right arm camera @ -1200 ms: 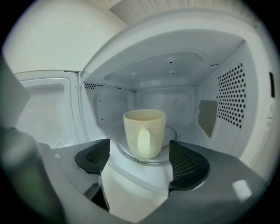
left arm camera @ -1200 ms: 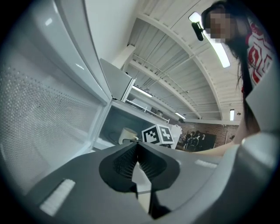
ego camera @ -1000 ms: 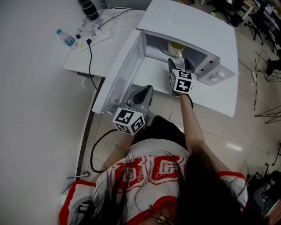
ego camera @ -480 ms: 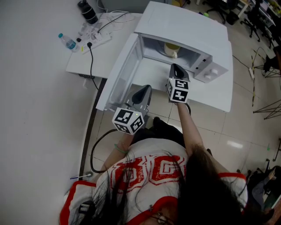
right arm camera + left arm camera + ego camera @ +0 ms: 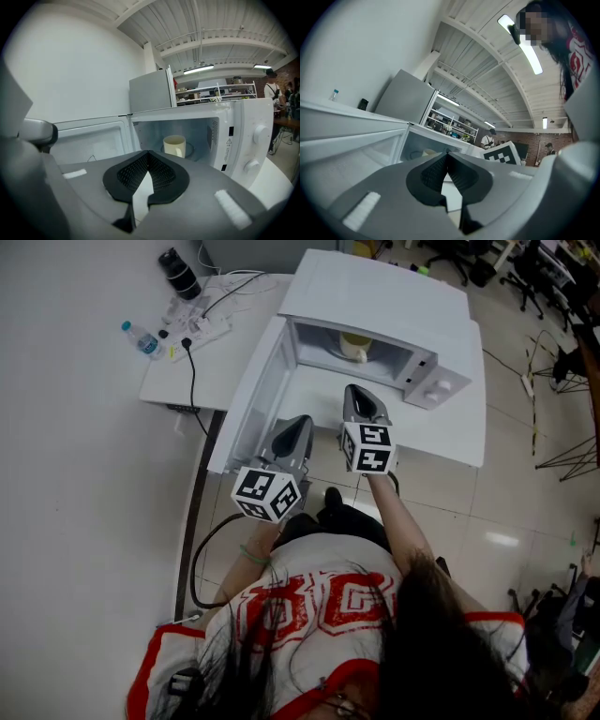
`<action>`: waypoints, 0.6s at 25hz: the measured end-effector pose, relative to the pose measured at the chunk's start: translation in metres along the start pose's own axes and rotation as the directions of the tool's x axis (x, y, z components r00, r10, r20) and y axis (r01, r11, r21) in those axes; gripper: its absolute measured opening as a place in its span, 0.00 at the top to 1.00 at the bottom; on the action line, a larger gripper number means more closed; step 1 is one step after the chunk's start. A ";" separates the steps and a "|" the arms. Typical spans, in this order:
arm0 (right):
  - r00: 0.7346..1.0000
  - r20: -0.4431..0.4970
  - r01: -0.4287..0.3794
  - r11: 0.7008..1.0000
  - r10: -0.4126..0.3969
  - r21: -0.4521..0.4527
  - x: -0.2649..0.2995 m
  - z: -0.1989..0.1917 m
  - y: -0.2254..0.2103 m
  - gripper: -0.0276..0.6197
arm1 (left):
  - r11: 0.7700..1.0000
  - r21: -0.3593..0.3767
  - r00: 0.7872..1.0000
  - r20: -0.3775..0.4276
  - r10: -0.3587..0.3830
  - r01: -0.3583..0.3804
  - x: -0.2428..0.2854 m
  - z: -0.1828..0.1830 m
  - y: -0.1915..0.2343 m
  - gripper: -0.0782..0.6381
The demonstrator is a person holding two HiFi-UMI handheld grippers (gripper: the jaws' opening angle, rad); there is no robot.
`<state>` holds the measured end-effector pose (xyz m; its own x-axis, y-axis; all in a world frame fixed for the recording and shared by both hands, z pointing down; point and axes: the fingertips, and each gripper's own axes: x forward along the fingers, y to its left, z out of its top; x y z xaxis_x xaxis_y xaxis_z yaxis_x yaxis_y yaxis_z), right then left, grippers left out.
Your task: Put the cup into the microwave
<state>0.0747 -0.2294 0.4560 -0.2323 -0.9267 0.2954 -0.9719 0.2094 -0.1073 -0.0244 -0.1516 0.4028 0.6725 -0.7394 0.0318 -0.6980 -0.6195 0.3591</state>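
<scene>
Cup point(image 5: 354, 346) inside microwave point(image 5: 375, 292); door point(image 5: 255, 399) open; bottle point(image 5: 142, 338), power strip point(image 5: 202, 329) beside.

The cup point(image 5: 174, 146) is a pale cream mug with one handle. It stands straight up inside the microwave point(image 5: 375, 296), on the round glass plate point(image 5: 190, 149), about in the middle. Its handle points out toward the open front. The microwave is a white box with a pale inside. Its door point(image 5: 251, 399) is swung wide open to the left side (it sticks out past the desk's left edge). Two round knobs point(image 5: 259, 135) sit one above the other on its right front. The microwave sits at the far edge of the white desk point(image 5: 441, 432).
</scene>
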 end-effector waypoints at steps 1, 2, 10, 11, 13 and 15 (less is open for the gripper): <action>1.000 0.006 -0.002 1.000 0.002 0.006 -0.004 0.002 0.003 0.95 | 1.000 0.001 1.000 -0.001 -0.004 0.004 0.000 0.001 -0.001 0.89; 1.000 0.013 -0.005 1.000 0.005 0.015 -0.009 0.003 0.005 0.95 | 1.000 0.001 1.000 -0.002 -0.009 0.009 0.000 0.002 -0.002 0.89; 0.998 0.063 -0.021 0.999 0.019 0.028 -0.052 0.015 0.014 0.95 | 0.999 0.002 0.999 -0.013 -0.053 0.053 -0.003 -0.003 -0.022 0.89; 0.998 0.066 -0.020 0.999 0.019 0.027 -0.057 0.015 0.014 0.95 | 0.998 0.003 0.998 -0.013 -0.057 0.057 -0.004 -0.003 -0.024 0.89; 0.997 0.068 -0.022 0.999 0.020 0.024 -0.065 0.014 0.016 0.95 | 0.998 0.003 0.998 -0.012 -0.064 0.064 -0.006 -0.004 -0.029 0.89; 0.997 0.067 -0.028 0.999 0.027 0.021 -0.073 0.012 0.020 0.95 | 0.998 0.002 0.998 -0.011 -0.066 0.066 -0.009 -0.005 -0.033 0.89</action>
<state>0.0723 -0.1611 0.4209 -0.2553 -0.9396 0.2280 -0.9639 0.2290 -0.1356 -0.0062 -0.1226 0.3953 0.7198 -0.6940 0.0180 -0.6525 -0.6675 0.3588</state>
